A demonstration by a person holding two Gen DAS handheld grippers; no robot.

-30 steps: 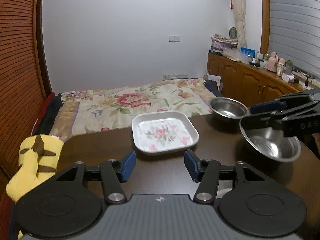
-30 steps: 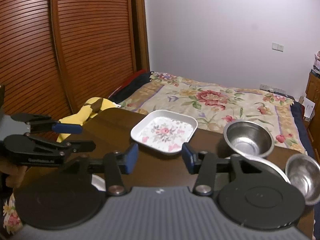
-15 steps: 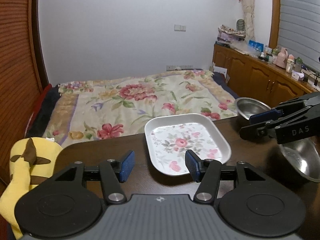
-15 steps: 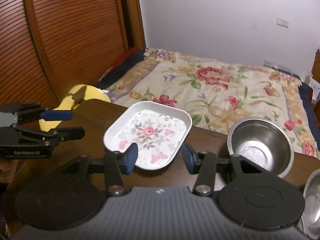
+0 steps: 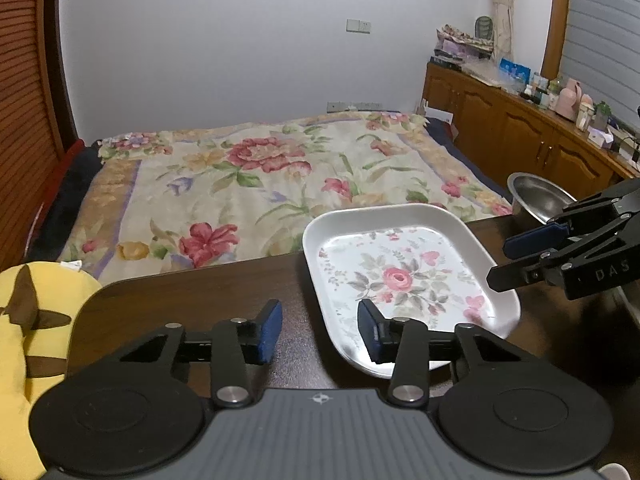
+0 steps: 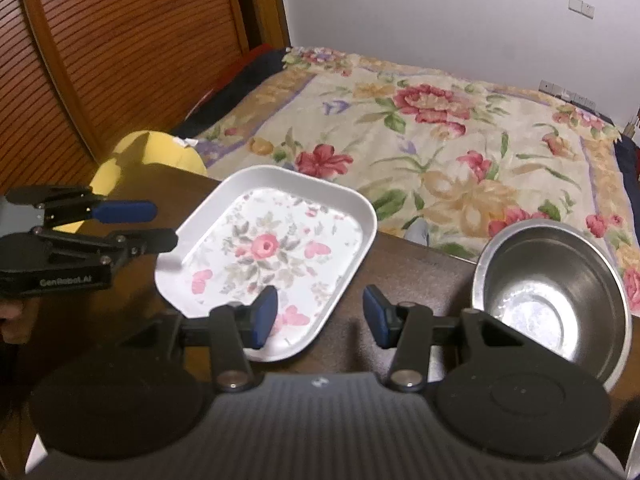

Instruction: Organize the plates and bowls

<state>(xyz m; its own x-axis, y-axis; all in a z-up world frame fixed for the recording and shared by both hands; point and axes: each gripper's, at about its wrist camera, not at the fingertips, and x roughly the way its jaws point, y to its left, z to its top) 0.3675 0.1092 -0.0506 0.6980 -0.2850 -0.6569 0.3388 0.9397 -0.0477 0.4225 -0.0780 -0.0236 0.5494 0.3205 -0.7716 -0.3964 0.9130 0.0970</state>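
A white rectangular plate with a flower print (image 5: 404, 276) (image 6: 268, 256) lies on the dark wooden table (image 5: 200, 304). My left gripper (image 5: 318, 332) is open and empty, at the plate's near left edge; it also shows from the side in the right wrist view (image 6: 152, 226). My right gripper (image 6: 318, 318) is open and empty, at the plate's near right corner; it also shows in the left wrist view (image 5: 508, 258). A steel bowl (image 6: 548, 292) (image 5: 536, 198) stands on the table to the right of the plate.
The table's far edge (image 6: 420, 240) meets a bed with a flowered cover (image 5: 260, 184). A yellow plush toy (image 5: 24, 320) sits at the table's left corner. A wooden sideboard with clutter (image 5: 540, 136) runs along the right wall. Slatted wooden doors (image 6: 120, 40) stand at left.
Both grippers have moved forward toward the flowered plate, which now looks larger and closer. The second steel bowl at the right has dropped out of view.
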